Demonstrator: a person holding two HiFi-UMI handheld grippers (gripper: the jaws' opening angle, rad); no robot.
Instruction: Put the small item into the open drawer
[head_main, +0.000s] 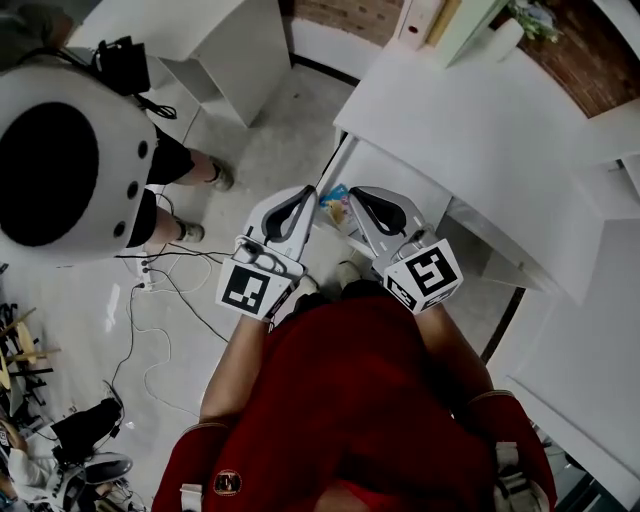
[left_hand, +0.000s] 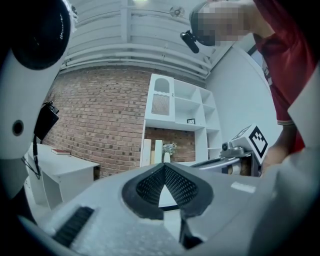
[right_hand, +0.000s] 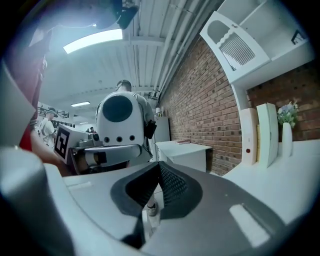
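Both grippers are held side by side in front of the person's red shirt, tips pointing away. My left gripper has its ribbed pads meeting at the tip, shut on nothing. My right gripper is likewise shut and empty. A small blue and yellow item shows between the two tips, low down by the open white drawer under the desk. Whether the item lies inside the drawer I cannot tell. Each gripper view shows the other gripper beside it.
A big white rounded machine with a black oval face stands at the left, a person's legs beside it. Cables trail on the floor. A white cabinet stands behind, and white shelves line the brick wall.
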